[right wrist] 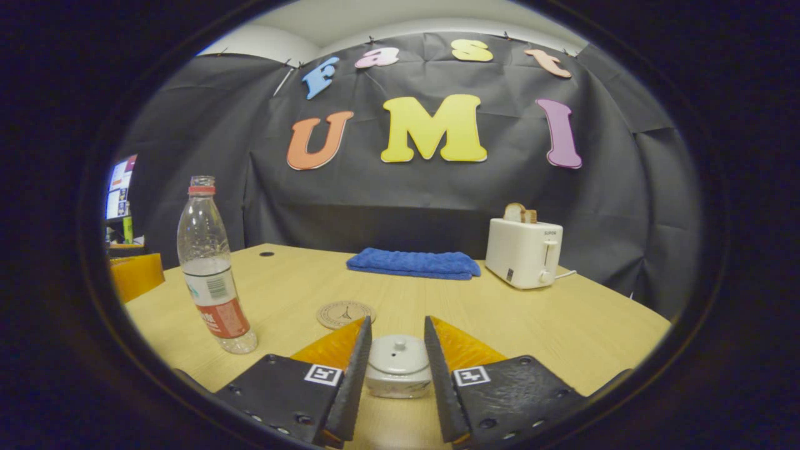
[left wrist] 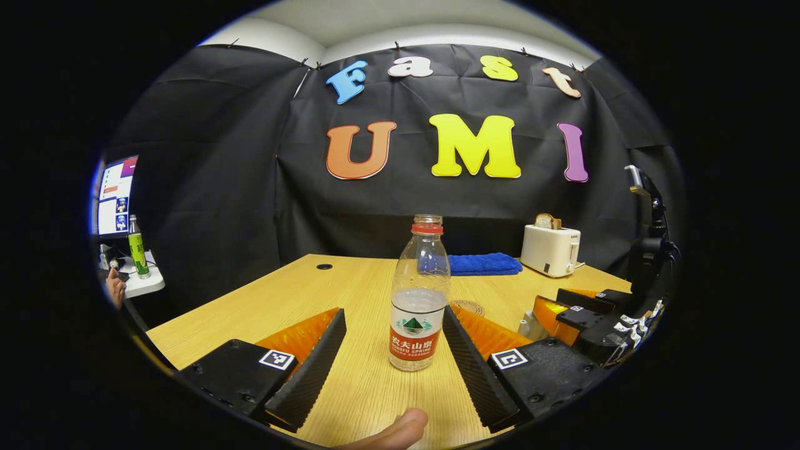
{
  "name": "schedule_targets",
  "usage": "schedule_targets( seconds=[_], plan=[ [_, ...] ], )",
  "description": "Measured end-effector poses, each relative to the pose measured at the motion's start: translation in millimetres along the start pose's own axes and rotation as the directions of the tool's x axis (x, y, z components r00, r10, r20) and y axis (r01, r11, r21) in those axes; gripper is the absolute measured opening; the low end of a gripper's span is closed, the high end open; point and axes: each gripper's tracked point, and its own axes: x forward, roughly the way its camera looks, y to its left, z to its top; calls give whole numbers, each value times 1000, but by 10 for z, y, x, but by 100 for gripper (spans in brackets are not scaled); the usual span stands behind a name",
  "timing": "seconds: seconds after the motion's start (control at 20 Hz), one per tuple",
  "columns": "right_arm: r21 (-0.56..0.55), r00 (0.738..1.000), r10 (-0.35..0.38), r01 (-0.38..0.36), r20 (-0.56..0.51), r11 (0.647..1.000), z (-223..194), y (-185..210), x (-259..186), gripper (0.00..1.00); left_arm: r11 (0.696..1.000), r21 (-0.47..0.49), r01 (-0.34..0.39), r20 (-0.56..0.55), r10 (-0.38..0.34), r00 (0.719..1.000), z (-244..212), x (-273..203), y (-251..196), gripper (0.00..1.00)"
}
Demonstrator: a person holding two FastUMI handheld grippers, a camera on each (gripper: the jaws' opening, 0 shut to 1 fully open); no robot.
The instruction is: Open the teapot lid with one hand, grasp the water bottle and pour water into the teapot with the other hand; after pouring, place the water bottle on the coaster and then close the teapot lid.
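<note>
My thumb: the tip of a finger (left wrist: pixel 400 431) shows at the very bottom of the left gripper view, below the gap between my 2 fingers.
Left gripper (left wrist: pixel 394 350): my 2 fingers stand wide apart, 1 on each side of the water bottle, with table showing between each finger and the bottle; nothing is gripped.
Water bottle (left wrist: pixel 419 294): upright on the wooden table (left wrist: pixel 350 281), cap off, red ring at the neck, water reaching partway up. In the right gripper view the same bottle (right wrist: pixel 212 275) stands off to the left, well apart from the teapot.
Right gripper (right wrist: pixel 397 365): my 2 fingers flank the teapot closely, 1 on each side; whether they press on it I cannot tell.
Teapot (right wrist: pixel 398 374): pale and round, sitting on the table between my right fingers, its lid (right wrist: pixel 398 350) on, with a small knob on top.
Other gripper: in the left gripper view my right gripper (left wrist: pixel 587 319) shows at the right edge, low over the table.
Coaster (right wrist: pixel 345 314): round, flat on the table just beyond my right fingers, bare; between the bottle and the teapot, a little farther back.
Blue towel (right wrist: pixel 414 262): folded, lying toward the back of the table.
Toaster (right wrist: pixel 524 253): white, right of the towel, with toast (right wrist: pixel 519 214) standing in its slots.
Far left: a monitor (left wrist: pixel 115 197) and a green bottle (left wrist: pixel 137 250) on a side desk.
</note>
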Motion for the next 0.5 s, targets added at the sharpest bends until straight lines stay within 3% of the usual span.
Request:
schedule_targets(
  seconds=[0.05,0.25,0.5],
  plan=[
    [4,1000,-2,2,0,1000,-4,2,17,39,1000,-1,0,-3,0,1000,-13,9,1,98],
    [-21,1000,-19,19,2,1000,-12,-22,52,10,1000,-2,-5,-6,5,1000,-65,53,9,98],
    [-20,1000,7,-7,-2,1000,2,-40,61,8,1000,-10,23,-13,-23,1000,-165,104,-98,98]
  ],
)
